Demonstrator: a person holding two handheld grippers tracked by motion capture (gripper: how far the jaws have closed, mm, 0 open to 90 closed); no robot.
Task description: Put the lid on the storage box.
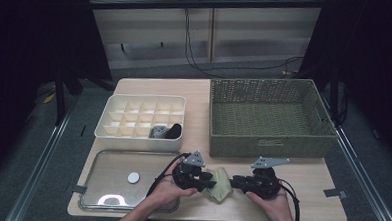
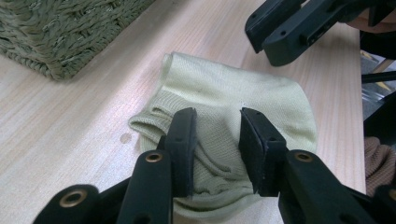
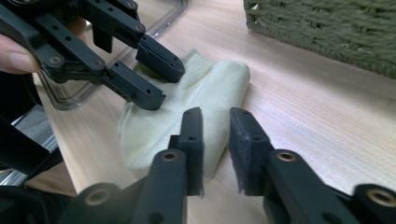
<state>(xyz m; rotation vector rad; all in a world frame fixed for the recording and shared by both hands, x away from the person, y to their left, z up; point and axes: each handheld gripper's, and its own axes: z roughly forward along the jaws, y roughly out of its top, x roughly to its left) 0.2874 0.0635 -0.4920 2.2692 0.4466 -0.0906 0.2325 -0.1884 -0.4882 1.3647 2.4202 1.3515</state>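
A pale green sock (image 1: 218, 184) lies on the counter (image 1: 305, 195). The left tool (image 2: 217, 140) and the right tool (image 3: 215, 140) stand open over it, gripping nothing.

"Can you read any writing from where you stand?"

"No. The wicker basket (image 1: 271, 114) has a small plate on its front wall, but it's too small to make out. Nothing else carries lettering."

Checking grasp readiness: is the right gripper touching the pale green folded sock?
Apart: the right gripper view shows right gripper jaws open beside the pale green folded sock.
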